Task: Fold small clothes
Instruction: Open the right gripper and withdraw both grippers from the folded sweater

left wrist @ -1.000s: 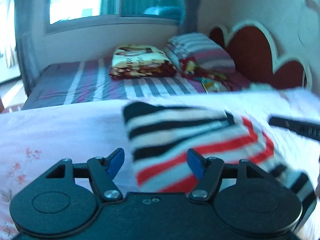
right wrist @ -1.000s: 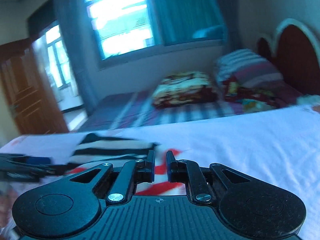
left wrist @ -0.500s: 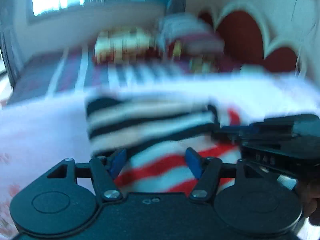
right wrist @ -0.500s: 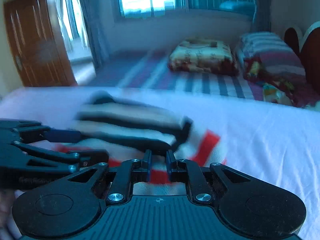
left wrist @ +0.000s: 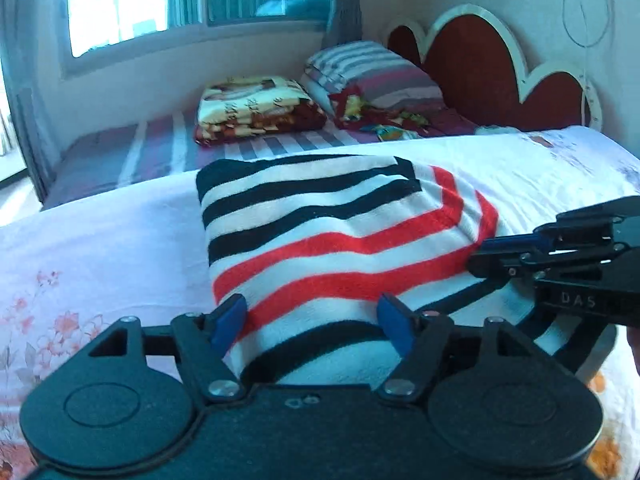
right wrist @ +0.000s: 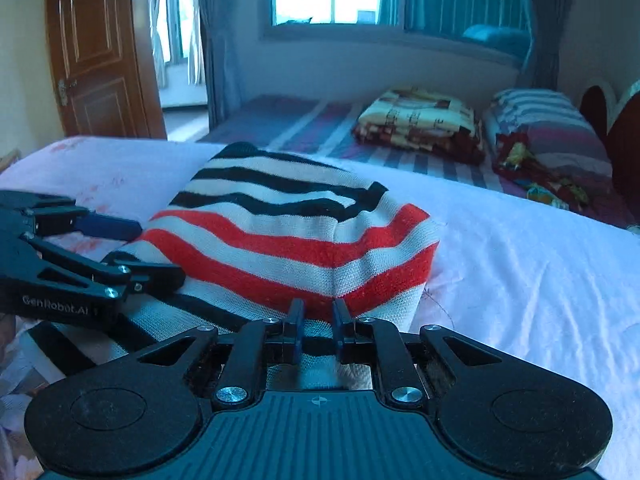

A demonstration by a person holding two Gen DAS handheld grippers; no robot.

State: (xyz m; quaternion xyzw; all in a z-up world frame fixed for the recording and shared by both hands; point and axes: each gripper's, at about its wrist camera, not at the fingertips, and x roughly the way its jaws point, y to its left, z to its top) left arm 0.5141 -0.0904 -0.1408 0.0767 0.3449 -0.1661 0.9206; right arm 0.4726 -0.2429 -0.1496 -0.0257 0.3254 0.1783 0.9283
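Note:
A small knitted garment with black, white and red stripes lies folded on the pale floral sheet; it also shows in the right wrist view. My left gripper is open, its blue pads on either side of the garment's near edge. My right gripper has its fingers close together, with a narrow gap, over the garment's near edge; I cannot tell whether fabric is pinched. The right gripper shows at the garment's right side in the left wrist view, and the left gripper at its left side in the right wrist view.
A second bed with a striped cover lies beyond, with a folded patterned blanket and a striped pillow. A red headboard stands at the right. A wooden door is at the left.
Both grippers have come in closer to the garment, the right one swinging left towards it. The garment now lies still and flatter. The left gripper stays open.

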